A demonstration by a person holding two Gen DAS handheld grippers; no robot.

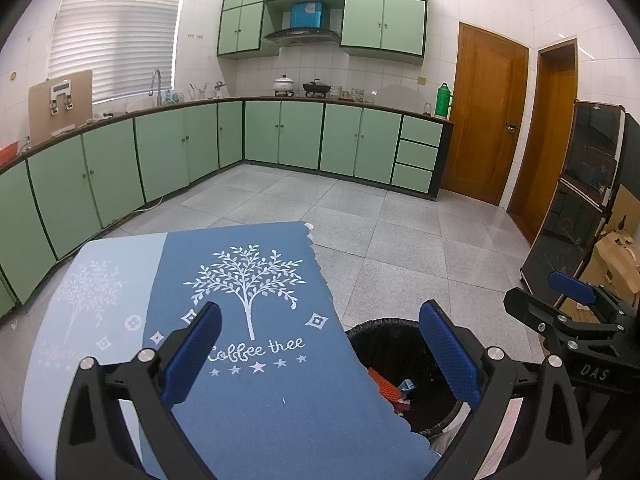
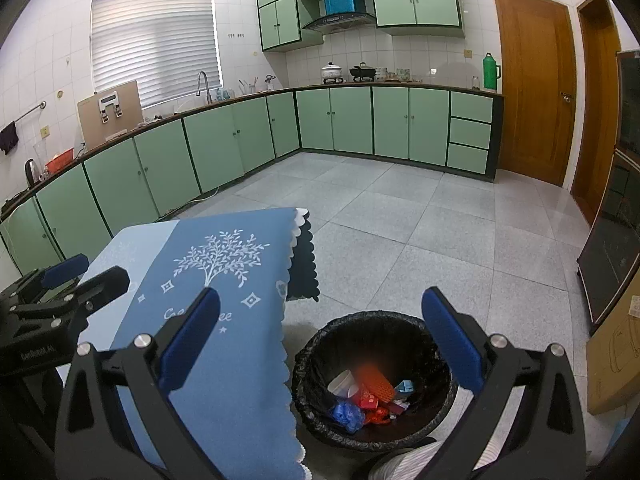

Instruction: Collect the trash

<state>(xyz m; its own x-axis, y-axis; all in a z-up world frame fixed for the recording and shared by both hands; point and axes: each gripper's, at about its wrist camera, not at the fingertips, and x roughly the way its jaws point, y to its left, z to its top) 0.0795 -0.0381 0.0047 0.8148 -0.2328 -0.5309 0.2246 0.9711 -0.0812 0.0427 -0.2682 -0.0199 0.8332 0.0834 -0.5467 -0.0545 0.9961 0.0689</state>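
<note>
Both tongs, left (image 1: 320,344) and right (image 2: 320,332), hang released and empty over the blue cloth-covered surface's (image 2: 224,360) right edge, above the black-lined round trash bin (image 2: 320,344) holding colourful wrappers (image 2: 372,400).

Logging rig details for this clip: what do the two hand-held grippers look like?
Both match. The left hand-held gripper and right hand-held gripper have black angular frames with triangular cutouts, silver round bolt heads at the joints, and two long fingers faced with textured blue pads. White lettering marks the bodies: "DAS" on the right one, seen from the left camera, and a small unreadable label on the left one. No cables, hands or sleeves show.
</note>
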